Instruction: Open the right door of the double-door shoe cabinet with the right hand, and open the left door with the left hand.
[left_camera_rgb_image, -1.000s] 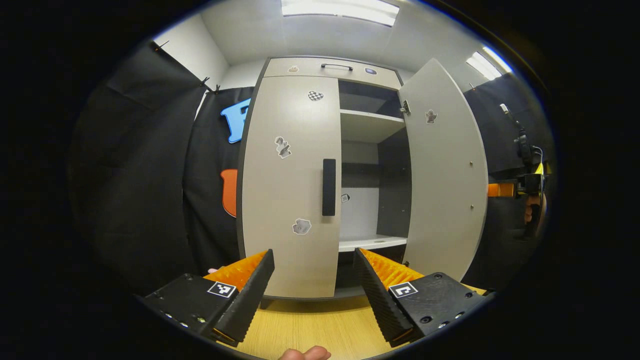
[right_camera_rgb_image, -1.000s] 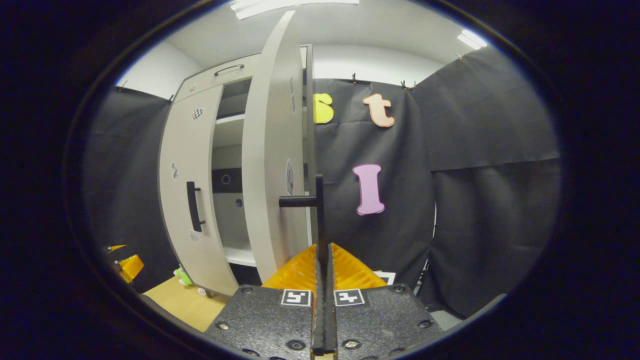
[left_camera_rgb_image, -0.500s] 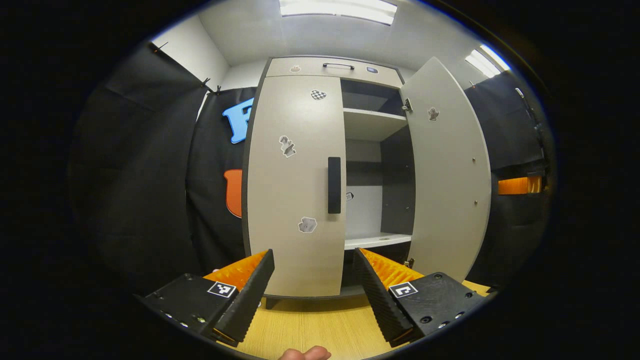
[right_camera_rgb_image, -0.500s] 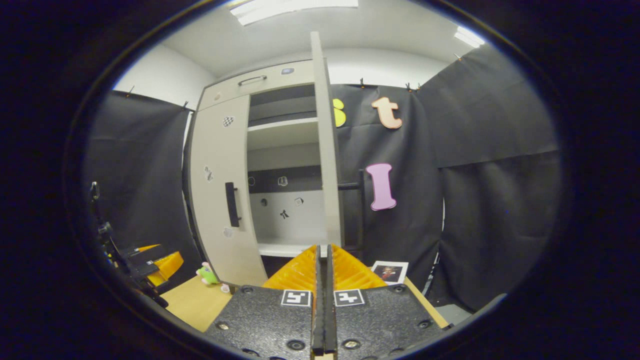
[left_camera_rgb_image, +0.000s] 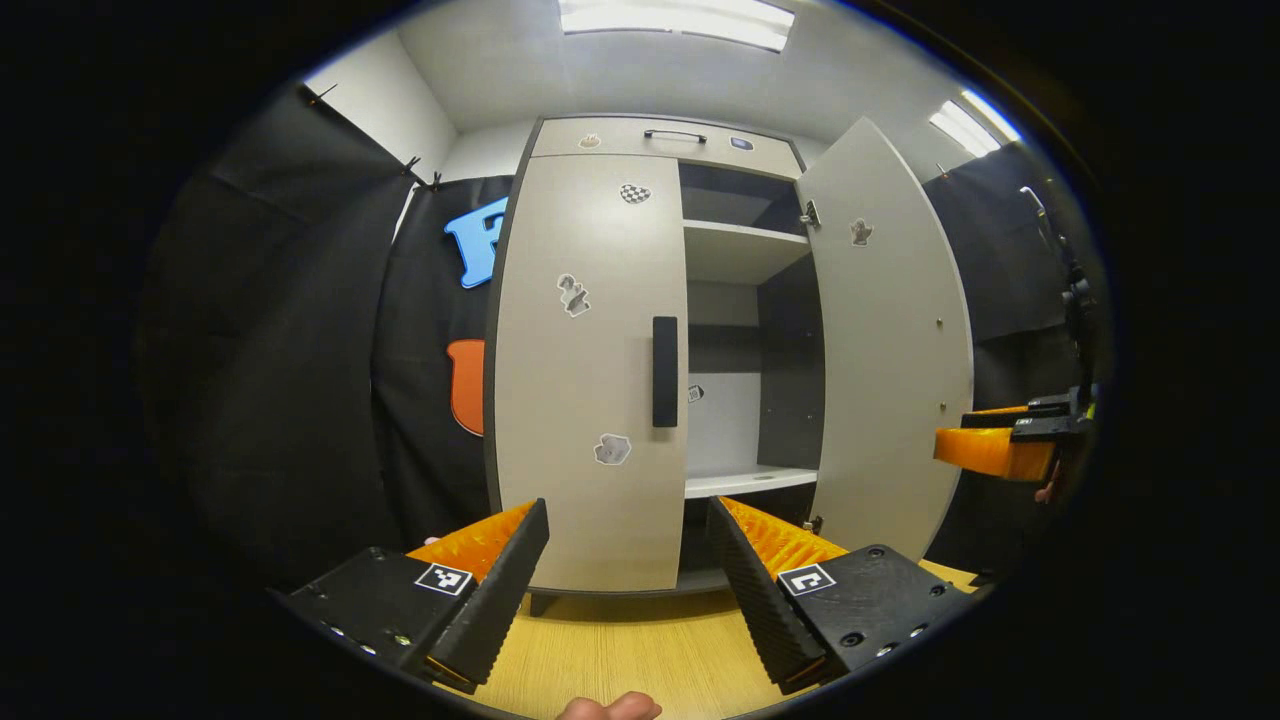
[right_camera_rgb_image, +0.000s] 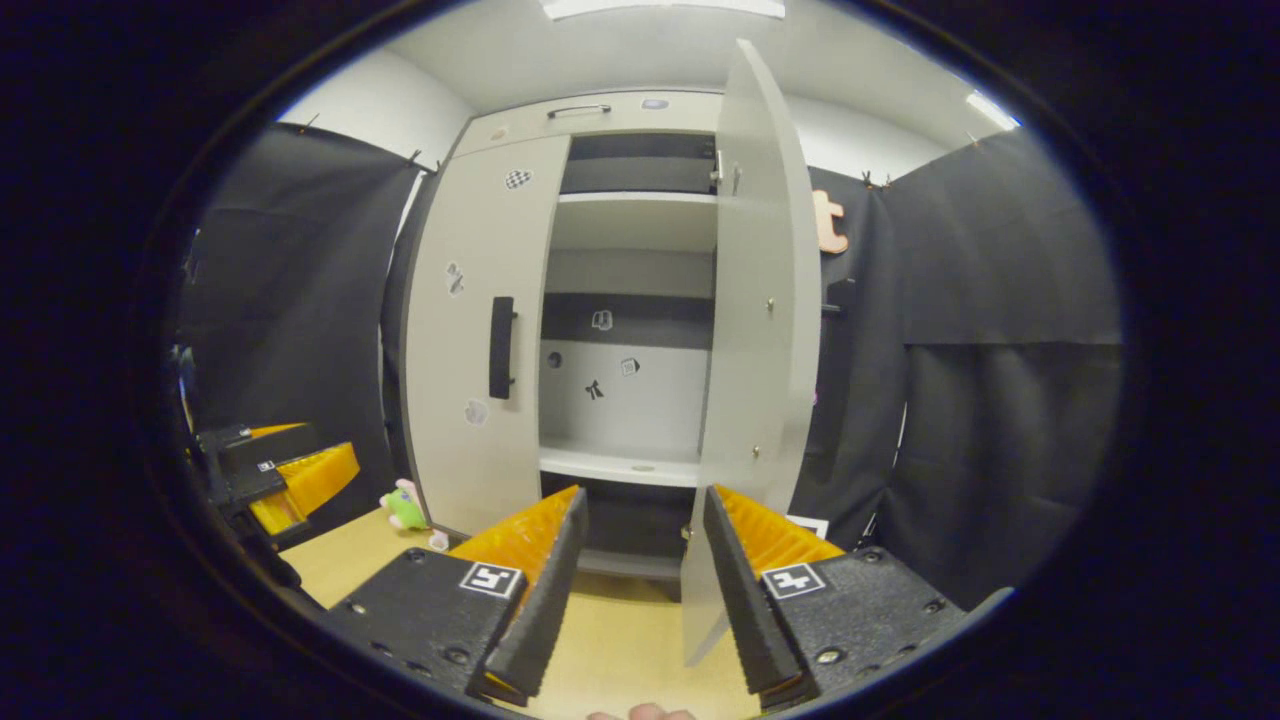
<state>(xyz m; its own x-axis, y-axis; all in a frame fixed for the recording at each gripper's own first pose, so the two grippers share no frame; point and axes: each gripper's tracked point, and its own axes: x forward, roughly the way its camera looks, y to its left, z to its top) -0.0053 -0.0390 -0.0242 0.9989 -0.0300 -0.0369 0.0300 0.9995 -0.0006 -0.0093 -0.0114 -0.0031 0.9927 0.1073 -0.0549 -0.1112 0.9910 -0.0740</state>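
The right gripper (right_camera_rgb_image: 635, 560) has let go of the right door's handle: a moment ago its fingers were pressed flat together, and now they stand wide apart and hold nothing, pulled back in front of the tall pale-grey laminate shoe cabinet (left_camera_rgb_image: 600, 140) on the light wood-grain table (left_camera_rgb_image: 620, 650). The flat, matte right door (left_camera_rgb_image: 890, 340) has swung well out on its hinges and stays open, so I judge the first half of the task done. The matching left door (left_camera_rgb_image: 585, 370) is shut flush against the dark-edged frame, its slim black vertical bar handle (left_camera_rgb_image: 665, 372) untouched near the inner edge. The left gripper (left_camera_rgb_image: 628, 570) waits low in front of that door, its ridged fingers spread wide and empty, well short of the handle; reaching for the bar looks like the next step. Inside, smooth pale shelves (right_camera_rgb_image: 625, 462) and a dark back band carry a few small stickers, and more stickers dot both door faces. A small green soft toy (right_camera_rgb_image: 405, 505) sits on the table near the cabinet's left foot. Black cloth hangs in soft folds on either side.
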